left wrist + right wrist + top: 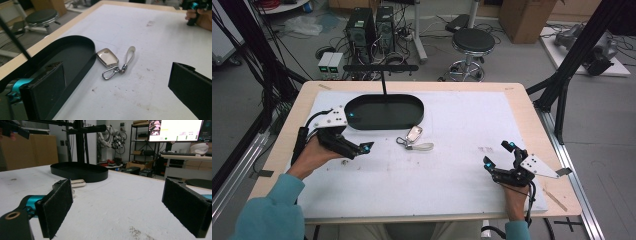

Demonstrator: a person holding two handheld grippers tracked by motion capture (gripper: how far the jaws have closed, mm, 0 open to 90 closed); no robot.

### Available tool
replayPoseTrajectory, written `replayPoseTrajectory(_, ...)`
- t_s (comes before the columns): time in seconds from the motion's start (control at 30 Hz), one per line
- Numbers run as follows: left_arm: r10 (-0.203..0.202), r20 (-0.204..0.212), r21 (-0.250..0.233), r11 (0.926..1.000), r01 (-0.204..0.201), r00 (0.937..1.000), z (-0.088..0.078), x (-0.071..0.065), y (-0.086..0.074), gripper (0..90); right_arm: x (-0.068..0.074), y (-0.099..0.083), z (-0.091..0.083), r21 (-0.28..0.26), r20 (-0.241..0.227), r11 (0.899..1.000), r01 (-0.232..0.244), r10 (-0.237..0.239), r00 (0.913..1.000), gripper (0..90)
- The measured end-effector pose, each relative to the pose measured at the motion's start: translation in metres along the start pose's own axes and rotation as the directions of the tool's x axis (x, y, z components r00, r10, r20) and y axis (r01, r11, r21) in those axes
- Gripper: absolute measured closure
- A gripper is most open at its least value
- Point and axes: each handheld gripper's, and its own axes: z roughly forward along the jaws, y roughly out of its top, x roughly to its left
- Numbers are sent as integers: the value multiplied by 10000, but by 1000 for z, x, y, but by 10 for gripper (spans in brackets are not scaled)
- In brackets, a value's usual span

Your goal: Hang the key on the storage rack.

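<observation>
The key fob point(107, 57) lies on the white tabletop point(462, 165) just beside the black tray point(384, 111), its strap trailing away from the tray. The left gripper point(362, 148) is much nearer, fingers wide and empty; the right gripper point(500, 156), also wide, sits well apart.

We take this for a robotics lab. Black frame struts point(579, 47) flank the wooden table point(532, 115). On the far floor: two computer towers point(372, 27), tangled cables point(272, 55), a round stool point(472, 42), cardboard boxes point(524, 17). The right gripper view shows a lit monitor point(175, 130) and shelving point(140, 142).
</observation>
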Motion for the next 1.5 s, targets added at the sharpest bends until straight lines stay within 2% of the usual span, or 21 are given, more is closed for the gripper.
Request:
replayPoseTrajectory(0.3, 355, 831, 848, 9955, -425, 9959, 30, 5, 19, 18, 0, 0, 0, -20, -1, 10000, 8, -8, 10000, 92)
replayPoseTrajectory(0.37, 443, 1054, 1100, 9924, -559, 9934, 38, 5, 24, 18, 0, 0, 0, -11, 3, 10000, 0, 0, 10000, 92)
replayPoseTrajectory(0.43, 604, 1041, 1307, 9887, -738, 9927, 44, 4, 28, 18, 0, 0, -1, -18, 1, 10000, 4, -4, 10000, 92)
replayPoseTrajectory(0.6, 931, 1454, 1998, 9723, -1214, 9850, 65, 4, 38, 42, 0, 0, 0, -36, 1, 10000, 40, -40, 10000, 92)
replayPoseTrajectory(0.63, 1014, 1664, 2088, 9685, -1355, 9808, 71, 4, 39, 99, 0, 0, -1, -42, 14, 10000, 45, -45, 10000, 92)
replayPoseTrajectory(0.67, 1172, 1821, 2282, 9607, -1579, 9763, 80, 3, 40, 100, 0, 0, -1, -53, 15, 10000, 52, -52, 10000, 92)
replayPoseTrajectory(0.7, 1172, 1821, 2282, 9607, -1579, 9763, 80, 3, 40, 100, 0, 0, -1, -59, 14, 10000, 51, -51, 10000, 92)
replayPoseTrajectory(0.77, 1240, 1886, 2550, 9518, -1705, 9742, 92, 2, 42, 100, 0, 0, -1, -36, 3, 10000, 22, -22, 10000, 92)
replayPoseTrajectory(0.83, 1280, 1957, 2621, 9486, -1776, 9723, 98, 1, 43, 99, 0, 0, -1, -42, 6, 10000, 14, -14, 10000, 92)
replayPoseTrajectory(0.9, 1274, 2107, 2803, 9420, -1848, 9692, 108, -1, 46, 100, 0, 0, -1, -63, 8, 10000, 41, -41, 10000, 92)
replayPoseTrajectory(0.97, 1259, 2145, 2871, 9397, -1857, 9686, 112, -2, 47, 100, 0, 0, -1, -69, 7, 10000, 37, -37, 10000, 92)
replayPoseTrajectory(1.03, 1360, 2247, 3043, 9309, -2021, 9649, 117, -2, 48, 99, 0, 0, -1, -84, 4, 10000, 21, -21, 10000, 92)
replayPoseTrajectory(1.07, 1376, 2239, 3131, 9273, -2049, 9648, 119, -3, 48, 99, 0, 0, -1, -88, 5, 10000, 3, -3, 10000, 92)
replayPoseTrajectory(1.2, 1335, 2273, 3299, 9214, -2053, 9646, 127, -4, 45, 100, 0, 0, -1, -89, 3, 10000, 25, -25, 10000, 92)
replayPoseTrajectory(1.23, 1352, 2321, 3377, 9175, -2102, 9632, 128, -4, 45, 99, 0, 0, -1, -91, 24, 10000, -27, 28, 10000, 92)
replayPoseTrajectory(1.33, 1265, 2331, 3615, 9092, -2067, 9642, 134, -3, 40, 103, 0, 0, -1, -96, 24, 9999, -44, 45, 10000, 92)
replayPoseTrajectory(1.43, 1301, 2427, 3979, 8904, -2209, 9613, 142, -4, 36, 109, 0, 0, -1, -93, 24, 9999, -55, 55, 10000, 92)
replayPoseTrajectory(1.47, 1301, 2427, 3979, 8904, -2209, 9613, 142, -4, 36, 112, 0, 0, -1, -93, 24, 9999, -55, 55, 10000, 92)
replayPoseTrajectory(1.5, 1356, 2457, 4081, 8837, -2293, 9598, 144, -5, 35, 112, 0, 0, -1, -103, 20, 9999, -33, 33, 10000, 92)
